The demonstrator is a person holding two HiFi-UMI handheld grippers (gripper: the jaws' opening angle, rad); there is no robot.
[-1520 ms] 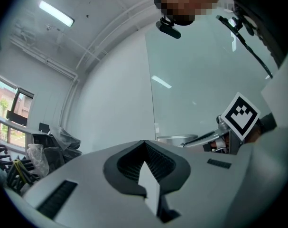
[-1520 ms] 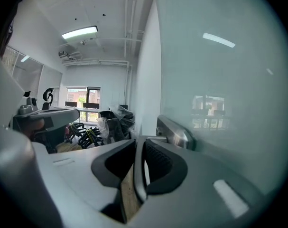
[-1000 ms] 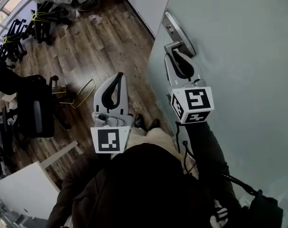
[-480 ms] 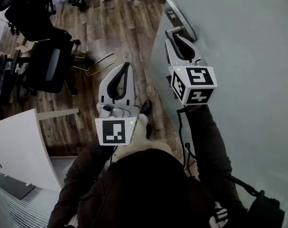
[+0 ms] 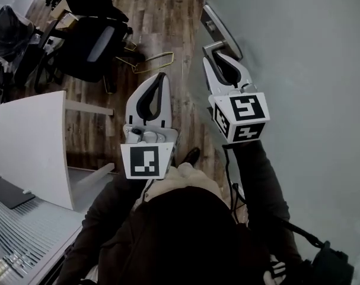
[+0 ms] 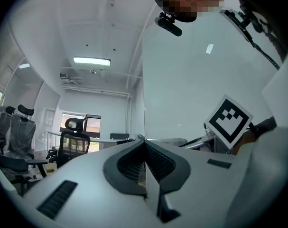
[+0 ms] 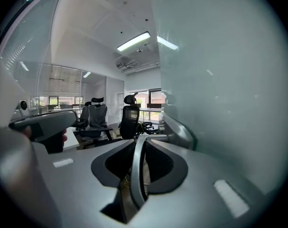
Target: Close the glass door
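Note:
The frosted glass door [image 5: 298, 52] fills the right of the head view. Its metal lever handle [image 5: 213, 47] juts from a long plate [image 5: 218, 21] at the door's edge. My right gripper [image 5: 215, 57] is shut on that lever. In the right gripper view the curved lever [image 7: 136, 170] runs between the closed jaws of the right gripper [image 7: 143, 139], with the door [image 7: 219, 80] close on the right. My left gripper [image 5: 162, 76] hangs apart from the door, over the floor. It is shut with nothing between the jaws, as the left gripper [image 6: 144, 142] view confirms.
A black office chair [image 5: 91, 46] stands at upper left, beside a yellow wire frame [image 5: 153, 61] lying on the wooden floor. A white desk [image 5: 31, 141] reaches in from the left. The person's shoe [image 5: 191, 156] shows below the grippers.
The floor scene has slid rightward in the head view and the white desk has come into sight. The right gripper stays shut on the lever. The left gripper stays shut and empty.

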